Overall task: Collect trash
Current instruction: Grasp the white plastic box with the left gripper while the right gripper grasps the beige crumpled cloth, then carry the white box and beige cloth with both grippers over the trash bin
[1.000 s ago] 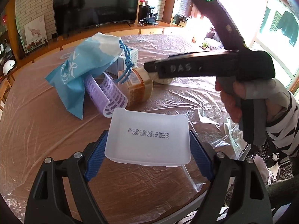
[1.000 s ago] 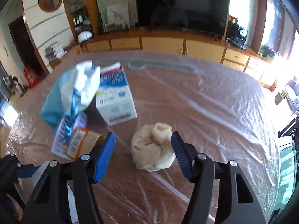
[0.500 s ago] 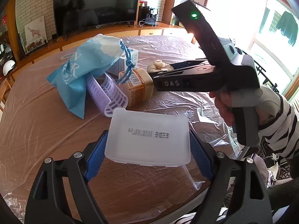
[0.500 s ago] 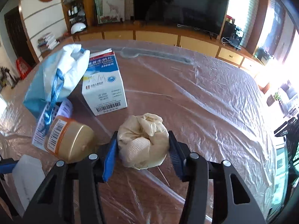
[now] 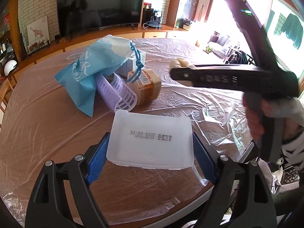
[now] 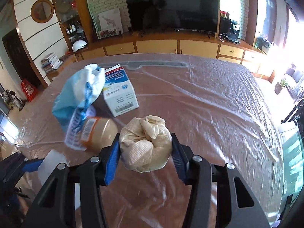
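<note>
- Now right gripper [image 6: 146,149]: fingers [image 6: 113,158] closed in on crumpled paper wad [image 6: 146,142], pads pressing both sides.
- Left gripper [image 5: 151,156]: fingers [image 5: 96,163] clamp white plastic tray [image 5: 152,139], spread wide.

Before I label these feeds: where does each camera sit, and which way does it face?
Left wrist: on the left gripper, facing across the table; jaws closed on the plastic box; a hand shows.
Right wrist: on the right gripper, facing the TV; jaws grip the paper wad.
Shared: blue bag, jar.
</note>
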